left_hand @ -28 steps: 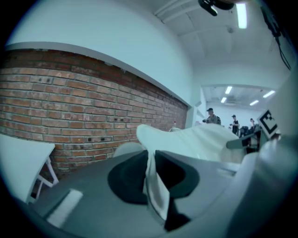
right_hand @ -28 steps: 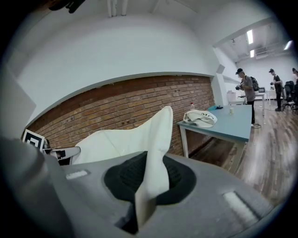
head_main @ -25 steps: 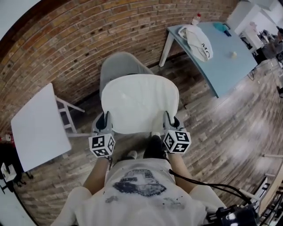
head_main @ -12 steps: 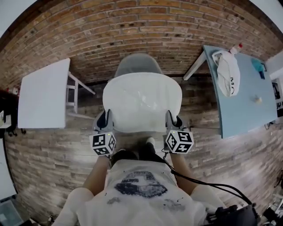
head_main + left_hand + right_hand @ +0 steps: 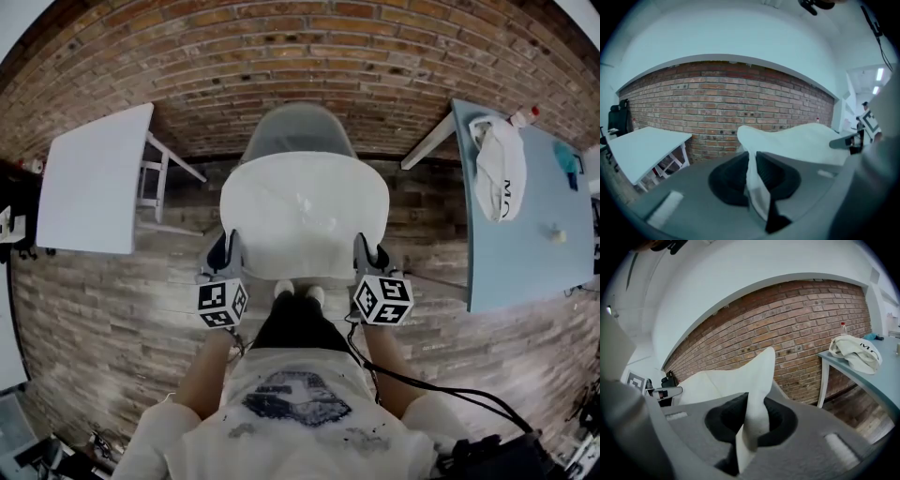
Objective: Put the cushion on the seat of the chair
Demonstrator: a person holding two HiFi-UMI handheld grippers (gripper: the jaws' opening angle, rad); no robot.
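- Left hand-held gripper [image 5: 225, 255]: jaws pinch the near-left corner of the cushion [image 5: 305, 220], on the near side of the chair [image 5: 298, 133].
- Cushion: spread flat, apparently above the chair seat, not yet down.
- Right hand-held gripper [image 5: 367, 251]: pinches the near-right corner.
- Step: lower both corners level, centred on the chair; release together.

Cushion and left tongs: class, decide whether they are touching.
Touching. The left gripper view shows the left tongs closed on a fold of the white cushion, with no gap either side.
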